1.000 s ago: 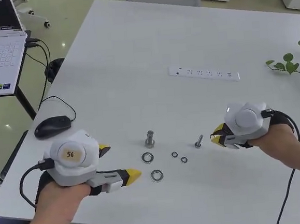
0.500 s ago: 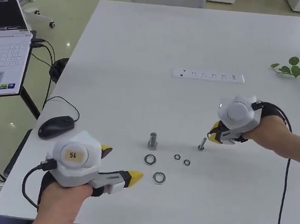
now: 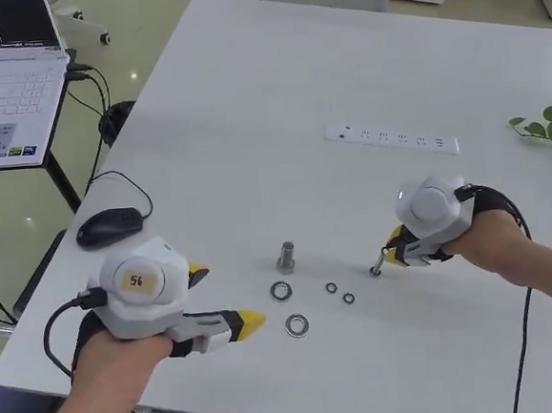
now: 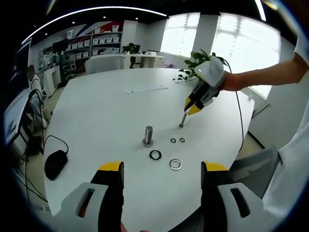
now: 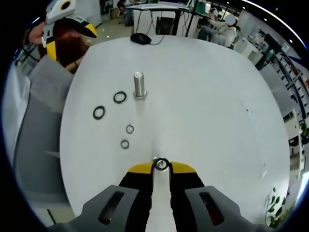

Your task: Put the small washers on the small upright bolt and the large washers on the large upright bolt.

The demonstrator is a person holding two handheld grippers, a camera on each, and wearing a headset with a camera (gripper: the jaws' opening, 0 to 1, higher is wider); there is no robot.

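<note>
The right claw (image 5: 161, 169) has slid left over the desk (image 3: 250, 122) and now pinches the small bolt (image 5: 161, 164), centre-right in the head view. The left claw (image 4: 162, 169) gapes, empty. All 4 washers (image 3: 282, 290) lie unthreaded at lower centre.

Table (image 3: 250, 122) w/ washers (image 3: 282, 290), bolts (image 3: 287, 256), mouse (image 3: 109, 226)

Near the large upright steel bolt (image 3: 286, 256), two large steel washers (image 3: 282, 290) and two small steel washers (image 3: 331, 287) lie flat; the small steel bolt (image 3: 376, 268) stands upright.
</note>
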